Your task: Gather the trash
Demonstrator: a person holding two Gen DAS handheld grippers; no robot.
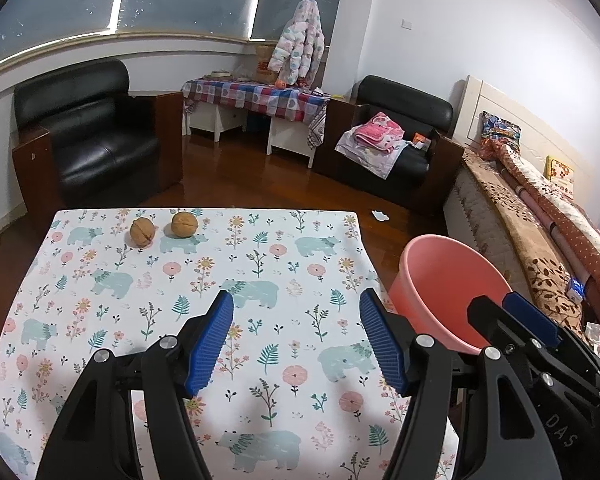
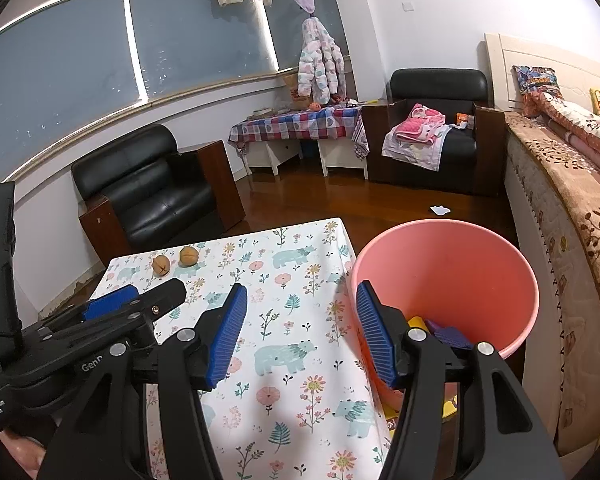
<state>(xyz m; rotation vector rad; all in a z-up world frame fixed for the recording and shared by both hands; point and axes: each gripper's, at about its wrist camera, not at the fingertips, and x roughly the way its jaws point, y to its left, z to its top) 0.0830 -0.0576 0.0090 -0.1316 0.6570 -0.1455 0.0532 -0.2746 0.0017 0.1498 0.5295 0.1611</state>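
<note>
Both grippers hang side by side above the near end of the table (image 1: 100, 280), jaws wide apart with nothing between them: the left gripper (image 1: 296, 340) over the patterned cloth, the right gripper (image 2: 300, 332) straddling the table's edge and the pink bucket (image 2: 480, 264) beside it. Two walnuts (image 1: 164, 228) lie well ahead of both, at the table's far end, while purple and yellow scraps (image 2: 440, 330) sit inside the bucket.

You are looking at two brown walnuts (image 1: 142, 231) (image 1: 184, 223) sitting side by side near the table's far edge. The pink bin (image 2: 500, 280) is standing upright beside the table, holding yellow and purple scraps.
</note>
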